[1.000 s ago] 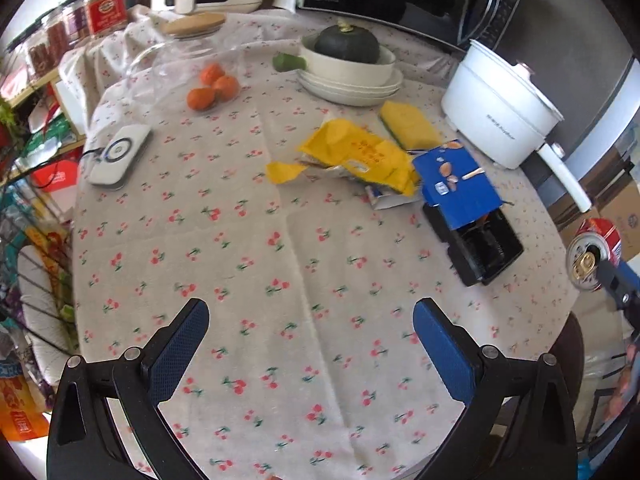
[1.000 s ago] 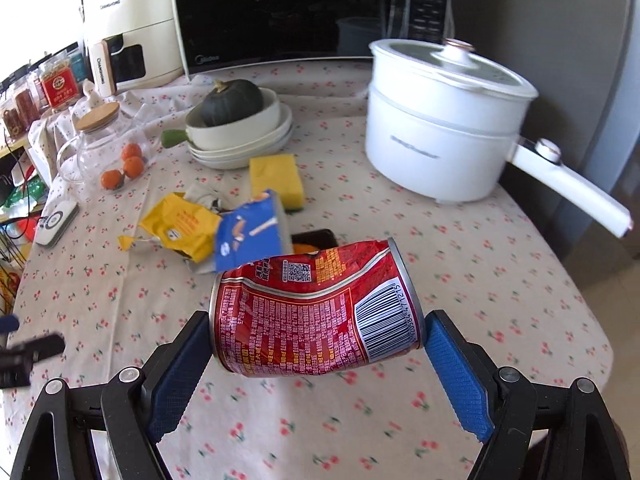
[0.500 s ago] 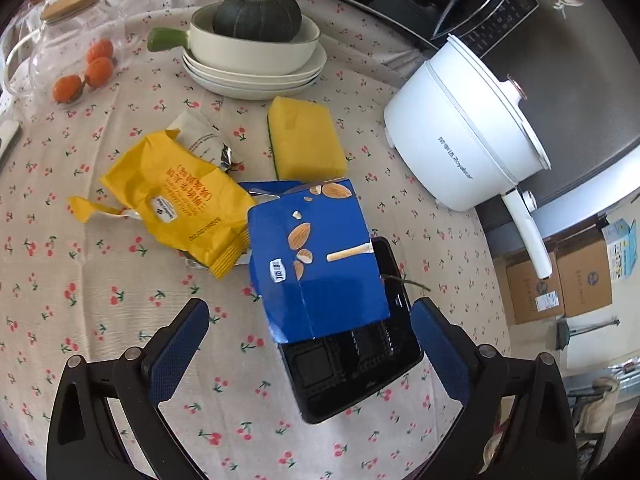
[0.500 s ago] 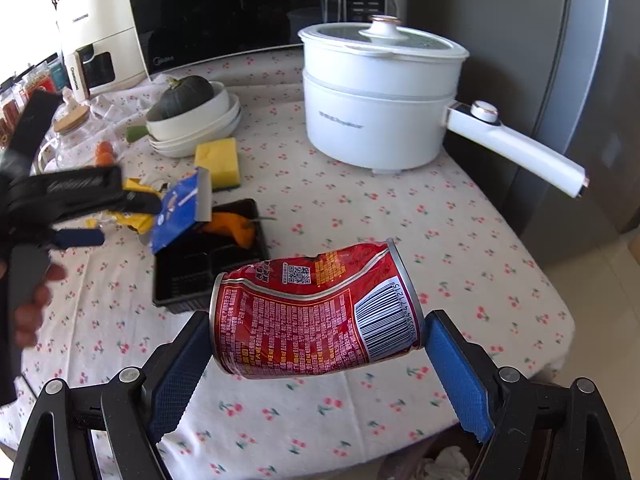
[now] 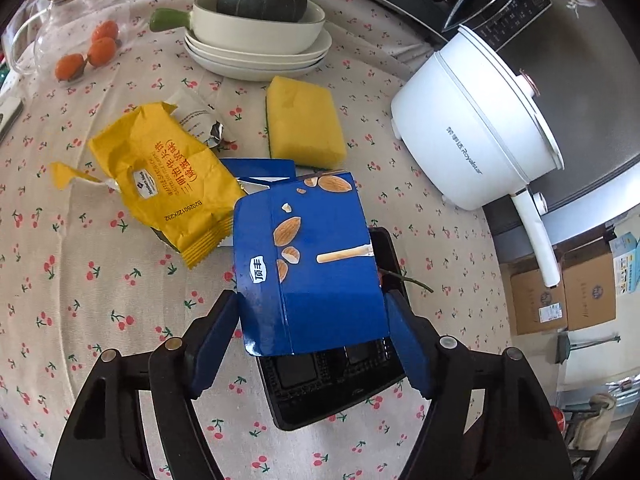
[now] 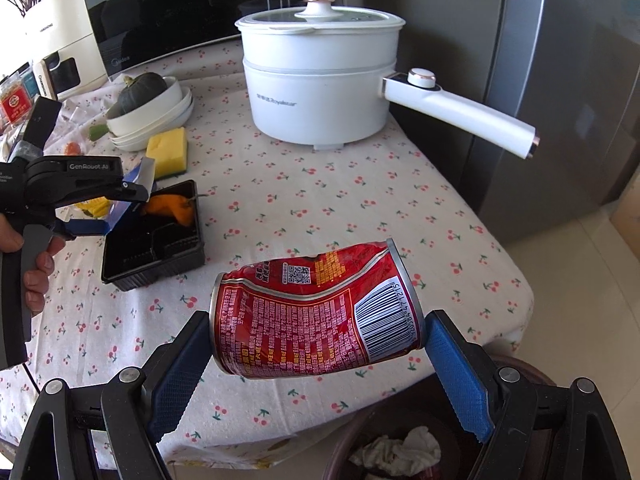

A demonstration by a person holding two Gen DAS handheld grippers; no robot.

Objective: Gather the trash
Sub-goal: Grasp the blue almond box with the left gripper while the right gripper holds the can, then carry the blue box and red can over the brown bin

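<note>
It was a home kitchen: a microwave [image 6: 172, 20] and steel fridge [image 6: 560, 80] stood behind a cherry-print table [image 6: 340, 200] carrying an electric cooking pot [image 6: 320, 92], stacked dishes [image 5: 256, 52] and a sponge [image 5: 304, 124].

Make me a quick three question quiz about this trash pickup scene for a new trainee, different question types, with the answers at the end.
1. True or false: the right gripper holds a dented red can end to end between its jaws.
2. Multiple choice: what is the left gripper closed around? A) the yellow snack wrapper B) the blue almond snack box C) the yellow sponge
3. Fill in: in the right wrist view, below the can, past the table edge, sits a ____ holding crumpled paper.

Key: 1 true. 2 B. 3 trash bin.
</note>
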